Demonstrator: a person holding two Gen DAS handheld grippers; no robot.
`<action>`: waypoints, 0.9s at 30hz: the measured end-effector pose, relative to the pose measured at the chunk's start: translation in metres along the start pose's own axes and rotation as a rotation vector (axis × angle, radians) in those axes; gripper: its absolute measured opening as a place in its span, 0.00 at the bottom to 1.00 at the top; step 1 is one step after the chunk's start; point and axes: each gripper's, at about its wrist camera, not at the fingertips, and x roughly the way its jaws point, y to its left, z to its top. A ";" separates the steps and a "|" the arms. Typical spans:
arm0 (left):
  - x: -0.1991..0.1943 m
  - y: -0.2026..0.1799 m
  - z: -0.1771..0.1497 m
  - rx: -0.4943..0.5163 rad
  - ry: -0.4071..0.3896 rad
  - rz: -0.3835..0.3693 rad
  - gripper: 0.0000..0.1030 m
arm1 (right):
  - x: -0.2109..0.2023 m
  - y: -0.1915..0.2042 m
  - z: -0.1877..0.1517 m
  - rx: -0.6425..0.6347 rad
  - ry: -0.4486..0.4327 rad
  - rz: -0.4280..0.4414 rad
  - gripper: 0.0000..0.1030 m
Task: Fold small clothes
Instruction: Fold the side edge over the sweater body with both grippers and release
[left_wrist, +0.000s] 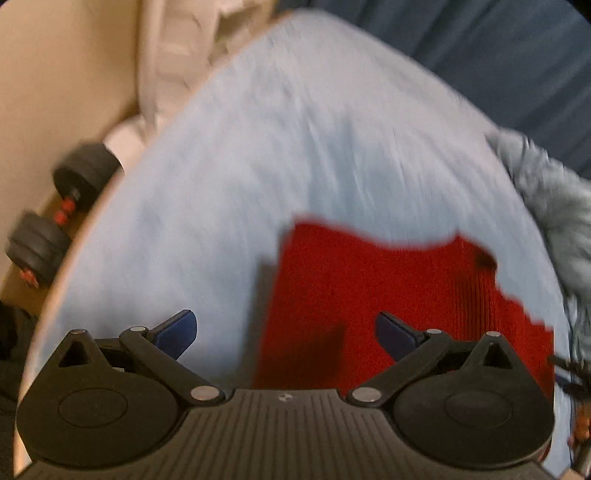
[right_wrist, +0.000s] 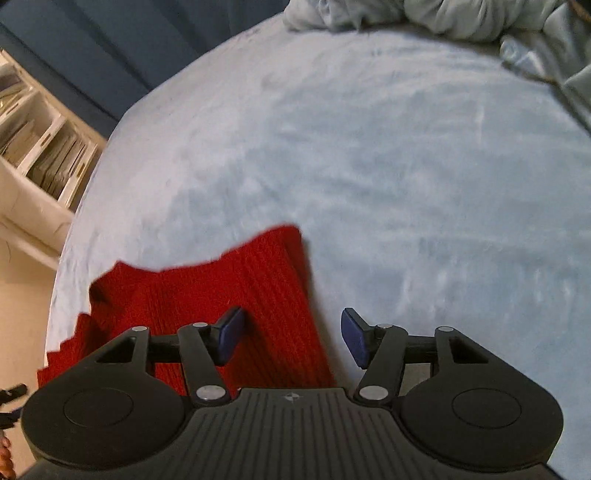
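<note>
A red ribbed knit garment (left_wrist: 388, 295) lay flat on the pale blue fleecy bed cover (left_wrist: 295, 147), its far edge uneven. The left tongs (left_wrist: 286, 334) stood wide open above its left edge, nothing between the blue pads (left_wrist: 181, 328). The right tongs (right_wrist: 291, 338) were also parted and empty, pointing steeply down over the garment's right edge. A crumpled grey-blue cloth (right_wrist: 424, 14) lay at the far side. Black dumbbells (left_wrist: 62, 210) sat on the floor beside the bed.

Garment (left_wrist: 369, 302) on bed (left_wrist: 258, 166), dumbbell (left_wrist: 55, 218) beside bed
</note>
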 end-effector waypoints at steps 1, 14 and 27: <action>0.005 -0.007 -0.005 0.024 0.023 0.004 0.98 | 0.003 0.004 -0.001 -0.018 0.011 0.004 0.58; -0.099 -0.033 -0.021 0.199 -0.197 -0.020 0.12 | -0.121 0.055 -0.012 -0.241 -0.284 0.039 0.10; 0.029 -0.018 0.031 0.138 -0.075 0.142 0.15 | 0.024 -0.010 0.027 -0.015 -0.108 -0.152 0.12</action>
